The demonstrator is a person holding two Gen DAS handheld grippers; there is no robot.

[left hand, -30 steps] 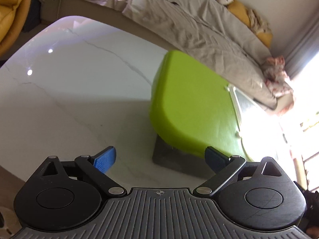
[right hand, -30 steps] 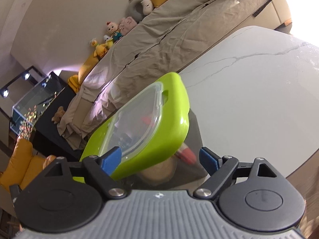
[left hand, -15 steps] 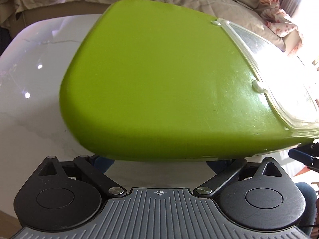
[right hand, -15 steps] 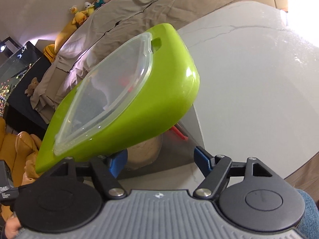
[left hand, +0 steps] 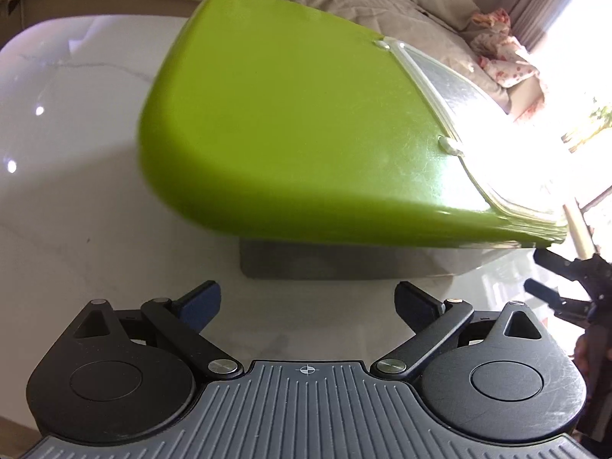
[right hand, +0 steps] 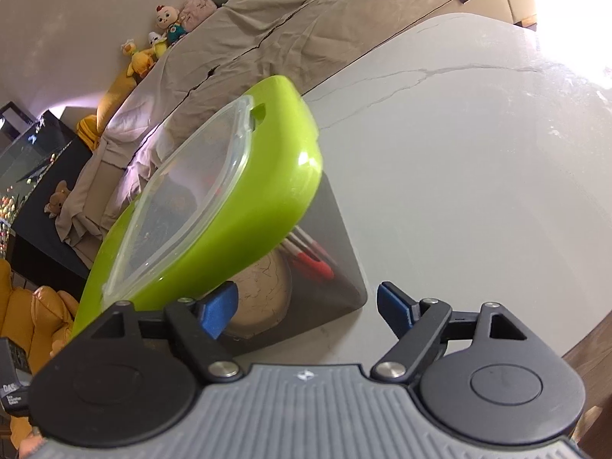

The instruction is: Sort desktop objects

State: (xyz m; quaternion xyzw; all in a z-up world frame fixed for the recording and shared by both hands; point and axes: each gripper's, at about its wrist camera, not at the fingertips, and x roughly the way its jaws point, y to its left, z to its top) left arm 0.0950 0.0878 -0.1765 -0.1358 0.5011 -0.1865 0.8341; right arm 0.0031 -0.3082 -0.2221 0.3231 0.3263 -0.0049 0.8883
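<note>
A lime-green lid (left hand: 306,122) with a clear window lies tilted over a grey translucent box (left hand: 344,266) on the white marble table (left hand: 76,199). My left gripper (left hand: 306,298) is open just short of the box's near wall, with nothing between its blue pads. In the right wrist view the lid (right hand: 237,210) slopes up over the box (right hand: 340,267), which holds a tan round thing (right hand: 260,290) and red-and-white pens (right hand: 310,256). My right gripper (right hand: 306,306) is opening; its left pad (right hand: 218,310) sits under the lid's low edge, and the box corner lies between the pads, unpressed.
A bed with a rumpled beige cover (right hand: 344,26) and soft toys (right hand: 168,26) runs behind the table. The table's rounded edge (right hand: 573,329) falls off to wooden floor at the right. Strong window glare washes out the lid's far end (left hand: 516,145). A yellow chair (right hand: 34,306) stands beside the table.
Both grippers have come lower and closer to the box, so the lid fills more of each view. The right jaws narrowed, then widened again. The lid stays tilted.
</note>
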